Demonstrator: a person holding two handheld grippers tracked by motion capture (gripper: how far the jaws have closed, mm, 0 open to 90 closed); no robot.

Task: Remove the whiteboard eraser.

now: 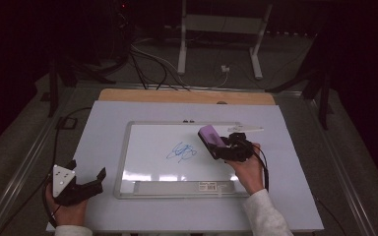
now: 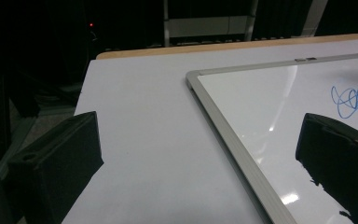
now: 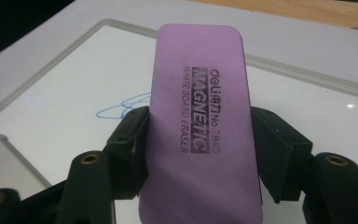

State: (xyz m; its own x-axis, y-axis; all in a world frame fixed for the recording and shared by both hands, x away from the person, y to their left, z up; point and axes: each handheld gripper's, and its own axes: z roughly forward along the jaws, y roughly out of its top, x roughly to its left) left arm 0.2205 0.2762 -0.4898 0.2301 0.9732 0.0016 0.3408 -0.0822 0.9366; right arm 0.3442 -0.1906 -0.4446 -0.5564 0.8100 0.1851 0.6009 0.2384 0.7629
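A whiteboard (image 1: pixel 147 142) with a grey frame lies flat on the white table, a blue scribble (image 1: pixel 181 152) near its middle. My right gripper (image 1: pixel 215 142) hovers over the board's right part, just right of the scribble, shut on a purple whiteboard eraser (image 1: pixel 209 134). In the right gripper view the eraser (image 3: pixel 199 135) stands between both jaws, printed side up, and the scribble (image 3: pixel 121 108) shows behind it at the left. My left gripper (image 1: pixel 86 174) rests on the table left of the board, open and empty; its view shows the board's corner (image 2: pixel 196 79) and the scribble (image 2: pixel 354 100).
A white marker (image 1: pixel 246 130) lies by the board's upper right edge. The table (image 1: pixel 98 123) has bare white surface left of the board and a wooden strip (image 1: pixel 187 96) along its far edge. Cables and a desk frame stand on the floor beyond.
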